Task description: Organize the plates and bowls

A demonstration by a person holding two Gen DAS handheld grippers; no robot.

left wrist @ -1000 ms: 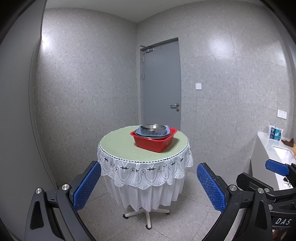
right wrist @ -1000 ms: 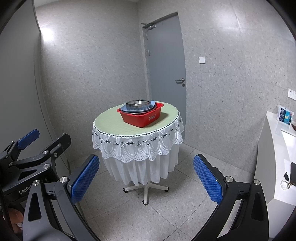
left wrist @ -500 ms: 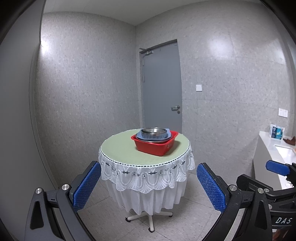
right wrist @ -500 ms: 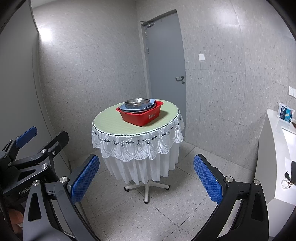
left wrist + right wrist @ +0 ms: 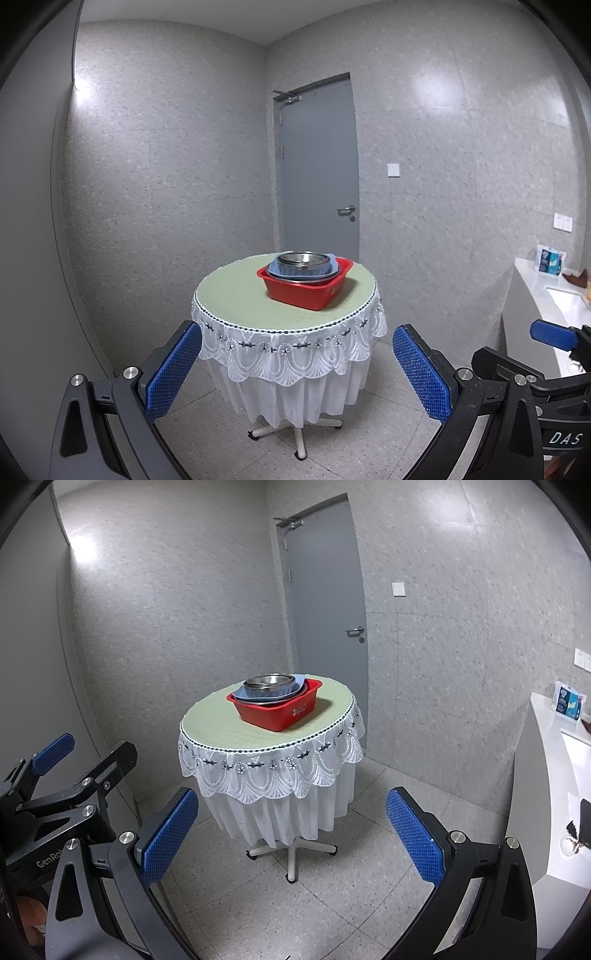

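Observation:
A red plastic basin (image 5: 308, 290) (image 5: 280, 712) stands on a round table (image 5: 236, 295) (image 5: 214, 725) with a green top and white lace skirt. In it lie a blue dish (image 5: 295, 271) (image 5: 291, 694) and a steel bowl (image 5: 303, 260) (image 5: 269, 682) stacked on top. My left gripper (image 5: 297, 365) is open and empty, well short of the table. My right gripper (image 5: 291, 834) is open and empty too, at a similar distance.
A grey door (image 5: 319, 173) is behind the table. A white counter (image 5: 546, 295) (image 5: 554, 760) with a tissue pack (image 5: 569, 701) runs along the right. The other gripper shows at each view's edge, one at lower right (image 5: 546, 350) and one at lower left (image 5: 66, 775). Tiled floor surrounds the table's star base (image 5: 291, 853).
Both views have shifted slightly; the table and basin sit a little differently in frame, as both grippers drift while staying open and empty.

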